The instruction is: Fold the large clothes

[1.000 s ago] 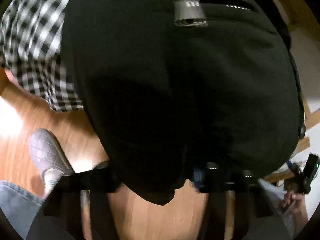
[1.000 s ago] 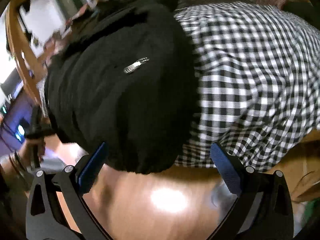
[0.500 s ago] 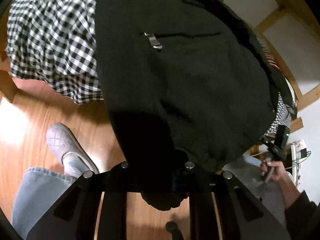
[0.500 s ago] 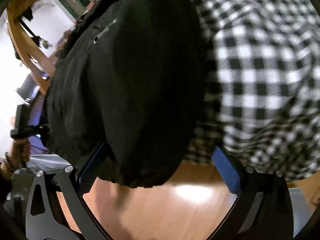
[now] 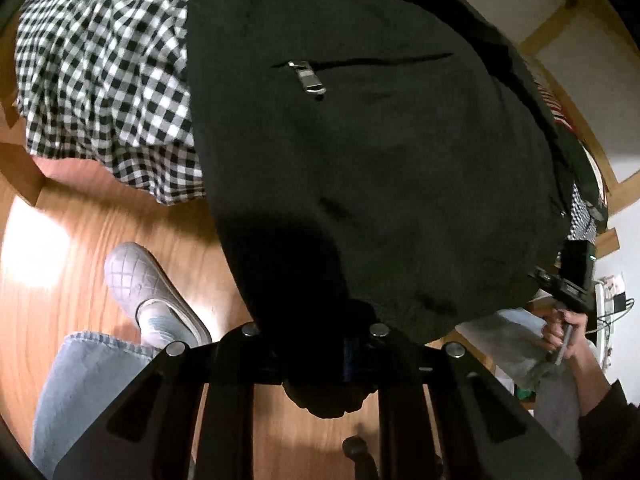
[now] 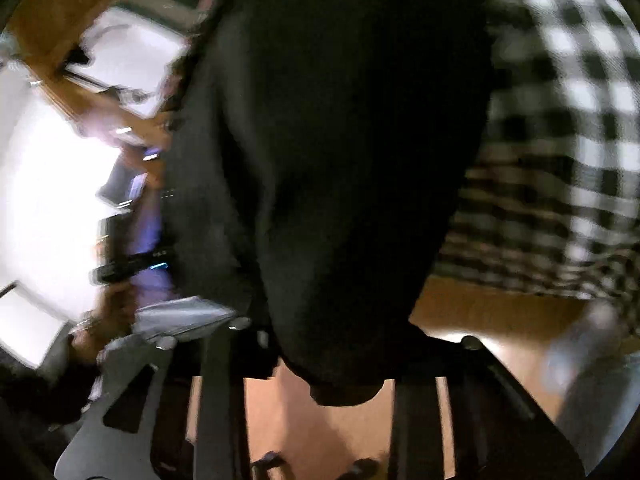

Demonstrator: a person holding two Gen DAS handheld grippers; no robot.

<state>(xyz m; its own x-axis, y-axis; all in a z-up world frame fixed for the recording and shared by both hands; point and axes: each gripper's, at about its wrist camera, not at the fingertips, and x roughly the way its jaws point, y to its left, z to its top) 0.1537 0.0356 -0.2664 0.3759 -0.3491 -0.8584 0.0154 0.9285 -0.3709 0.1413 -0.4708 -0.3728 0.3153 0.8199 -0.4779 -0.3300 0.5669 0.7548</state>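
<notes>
A large black jacket [image 5: 360, 140] with a zipped pocket [image 5: 310, 80] lies over a black-and-white checked cloth [image 5: 108, 72] and hangs over its near edge. My left gripper [image 5: 316, 356] is shut on the jacket's hem, which bunches between the jaws. In the right wrist view the jacket [image 6: 340, 140] fills the middle, and my right gripper [image 6: 332, 360] is shut on another part of its hem. The right view is blurred.
Wooden floor [image 5: 60, 248] lies below the cloth's edge. My grey shoe [image 5: 148, 292] and jeans leg [image 5: 88, 384] stand at lower left. The other hand with its gripper handle [image 5: 568, 304] shows at right. The checked cloth [image 6: 560, 140] fills the right of the right wrist view.
My right gripper was open at the jacket's hem and has closed on it. My left gripper has stayed shut on the hem and pulled back a little.
</notes>
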